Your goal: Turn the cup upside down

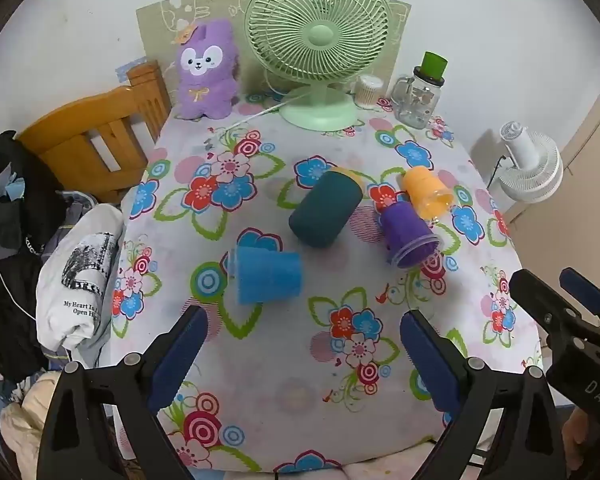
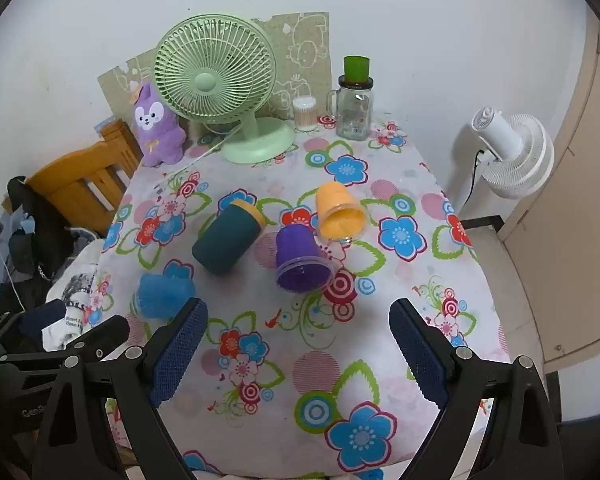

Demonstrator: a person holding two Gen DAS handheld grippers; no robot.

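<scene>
Several cups lie on their sides on the flowered tablecloth (image 1: 284,364). A blue cup (image 1: 266,276) lies nearest the left gripper, also in the right wrist view (image 2: 162,294). A dark teal cup with a yellow rim (image 1: 326,208) (image 2: 226,240) lies mid-table. A purple cup (image 1: 406,236) (image 2: 300,258) and an orange cup (image 1: 426,192) (image 2: 338,212) lie to the right, mouths toward me. My left gripper (image 1: 304,352) is open and empty, just short of the blue cup. My right gripper (image 2: 298,352) is open and empty, short of the purple cup.
A green desk fan (image 1: 318,44), a purple plush toy (image 1: 206,70), a glass jar with a green cup on top (image 1: 418,96) and a cotton-swab tub (image 1: 368,88) stand at the back. A wooden chair (image 1: 92,140) with clothes stands left. A white floor fan (image 2: 508,148) stands right.
</scene>
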